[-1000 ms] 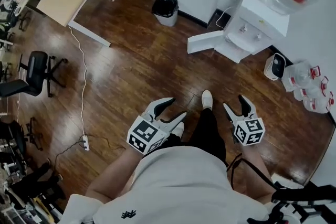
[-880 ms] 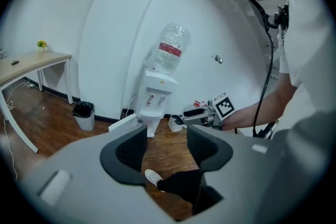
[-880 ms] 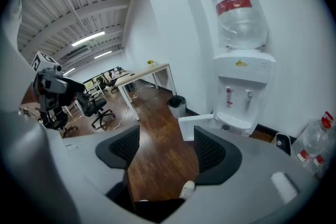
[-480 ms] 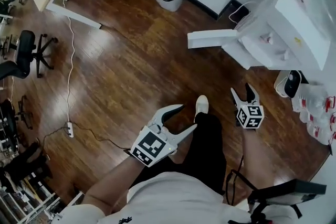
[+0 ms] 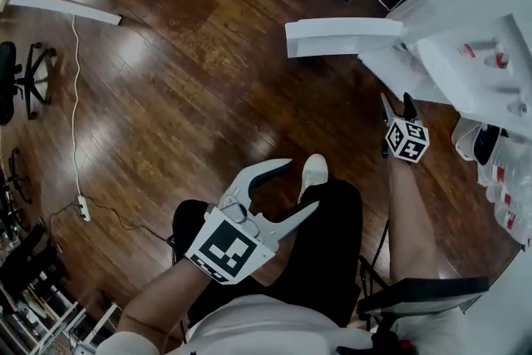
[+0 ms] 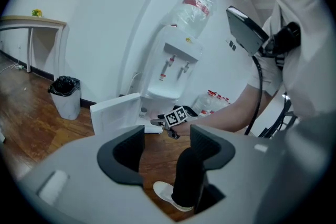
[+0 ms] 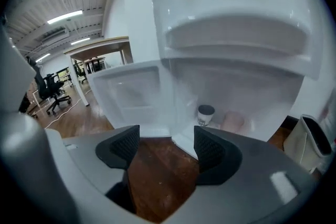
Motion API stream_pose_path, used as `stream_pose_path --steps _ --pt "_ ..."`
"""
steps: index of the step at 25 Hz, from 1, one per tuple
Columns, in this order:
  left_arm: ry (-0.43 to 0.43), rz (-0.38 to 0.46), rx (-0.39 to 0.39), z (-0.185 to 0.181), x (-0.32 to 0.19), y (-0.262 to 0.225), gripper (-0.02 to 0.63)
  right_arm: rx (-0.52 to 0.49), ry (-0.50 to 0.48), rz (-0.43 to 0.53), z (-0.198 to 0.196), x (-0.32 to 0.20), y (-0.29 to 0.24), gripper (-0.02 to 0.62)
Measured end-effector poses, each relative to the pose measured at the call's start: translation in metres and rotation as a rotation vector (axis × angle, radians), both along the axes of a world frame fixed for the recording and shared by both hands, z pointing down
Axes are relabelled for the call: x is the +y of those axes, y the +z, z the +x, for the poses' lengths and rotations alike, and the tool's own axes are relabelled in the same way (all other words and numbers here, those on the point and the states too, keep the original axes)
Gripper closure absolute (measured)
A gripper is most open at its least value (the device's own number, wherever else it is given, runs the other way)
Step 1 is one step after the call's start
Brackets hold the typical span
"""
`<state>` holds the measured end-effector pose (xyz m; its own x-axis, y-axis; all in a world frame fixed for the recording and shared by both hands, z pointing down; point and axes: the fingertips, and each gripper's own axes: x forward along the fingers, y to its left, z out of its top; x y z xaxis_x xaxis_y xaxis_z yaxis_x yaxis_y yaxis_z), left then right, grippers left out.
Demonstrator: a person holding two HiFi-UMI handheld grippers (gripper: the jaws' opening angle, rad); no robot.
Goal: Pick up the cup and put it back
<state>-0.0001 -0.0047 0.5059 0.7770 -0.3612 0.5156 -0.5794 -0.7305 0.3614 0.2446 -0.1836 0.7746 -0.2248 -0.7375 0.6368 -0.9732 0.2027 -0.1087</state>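
One cup (image 7: 205, 115), unseen overhead, stands before right tongs (image 7: 165, 145).

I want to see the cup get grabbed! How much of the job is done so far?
Nothing is done yet: the cup stands untouched inside the open white cabinet. In hand: the right tongs, open and empty, point toward the cup but are short of it. The left tongs are open and empty too. Left to do: grab the cup, lift it, then put it back.
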Motion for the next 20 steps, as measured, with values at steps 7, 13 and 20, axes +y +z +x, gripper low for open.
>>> stream_pose_path --steps 7,13,20 --pt "0.028 -0.016 -0.002 0.005 -0.013 0.068 0.345 0.036 0.068 0.042 0.024 -0.057 0.081 0.267" --pt "0.072 -0.012 0.012 0.023 -0.024 0.114 0.345 0.044 0.150 0.083 0.063 -0.105 0.128 0.261" --pt "0.111 0.022 0.027 0.043 -0.040 0.136 0.345 0.046 0.176 0.154 0.083 -0.146 0.149 0.278"
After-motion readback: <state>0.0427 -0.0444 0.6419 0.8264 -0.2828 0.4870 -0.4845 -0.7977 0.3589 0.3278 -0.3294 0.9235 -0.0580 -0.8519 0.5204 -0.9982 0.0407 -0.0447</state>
